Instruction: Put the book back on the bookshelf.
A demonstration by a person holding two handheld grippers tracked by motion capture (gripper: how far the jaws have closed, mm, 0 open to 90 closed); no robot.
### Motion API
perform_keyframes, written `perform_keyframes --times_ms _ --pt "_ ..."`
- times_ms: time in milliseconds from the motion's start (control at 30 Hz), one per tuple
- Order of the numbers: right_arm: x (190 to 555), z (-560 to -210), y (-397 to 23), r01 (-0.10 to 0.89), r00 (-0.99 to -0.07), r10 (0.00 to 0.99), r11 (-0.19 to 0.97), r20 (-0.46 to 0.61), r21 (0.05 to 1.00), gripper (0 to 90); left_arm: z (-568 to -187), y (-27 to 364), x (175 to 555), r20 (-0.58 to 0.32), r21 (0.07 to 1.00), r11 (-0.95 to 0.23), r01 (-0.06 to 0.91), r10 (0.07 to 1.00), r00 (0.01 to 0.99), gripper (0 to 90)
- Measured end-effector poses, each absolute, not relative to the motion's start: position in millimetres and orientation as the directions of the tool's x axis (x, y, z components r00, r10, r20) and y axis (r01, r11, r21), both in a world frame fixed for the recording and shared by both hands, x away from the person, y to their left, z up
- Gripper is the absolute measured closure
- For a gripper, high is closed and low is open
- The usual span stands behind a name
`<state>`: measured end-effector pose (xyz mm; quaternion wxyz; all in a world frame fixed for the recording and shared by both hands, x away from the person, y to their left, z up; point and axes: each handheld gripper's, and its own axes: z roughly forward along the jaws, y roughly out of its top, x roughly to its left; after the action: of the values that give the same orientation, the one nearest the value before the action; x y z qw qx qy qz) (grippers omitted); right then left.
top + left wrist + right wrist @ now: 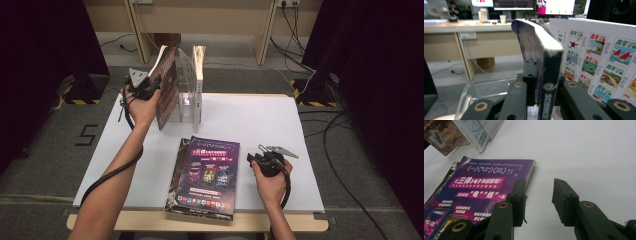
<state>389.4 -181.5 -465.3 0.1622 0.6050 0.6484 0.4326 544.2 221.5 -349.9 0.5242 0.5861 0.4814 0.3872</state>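
In the left gripper view the dark-covered book (544,75) rises on edge between the jaws, its lower part hidden and its title blurred. The left gripper (150,86) stands at eleven o'clock on the white table (260,120), pads at the book's sides (whether they press I cannot tell), beside the clear acrylic book stand (187,100). The right gripper (539,200) hangs open, holding nothing, at three o'clock of the purple-covered magazine stack (207,172).

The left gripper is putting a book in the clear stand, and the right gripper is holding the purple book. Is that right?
Not quite. In the right gripper view the right gripper stands open over bare table beside the purple book, holding nothing. The left gripper does have a book between its jaws at the clear stand.
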Motion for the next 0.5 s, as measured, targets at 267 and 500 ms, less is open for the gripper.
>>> perform_keyframes --times_ms 267,500 --pt "390 -465 -182 0.652 -0.208 0.923 -0.115 0.323 0.749 63.1 -342 225 547 -0.094 0.979 0.048 0.198 0.969 0.227 74.1" --pt "390 -466 -182 0.653 -0.211 0.925 -0.108 0.317 0.749 62.9 -339 230 552 -0.104 0.971 0.052 0.234 0.971 0.216 73.3"
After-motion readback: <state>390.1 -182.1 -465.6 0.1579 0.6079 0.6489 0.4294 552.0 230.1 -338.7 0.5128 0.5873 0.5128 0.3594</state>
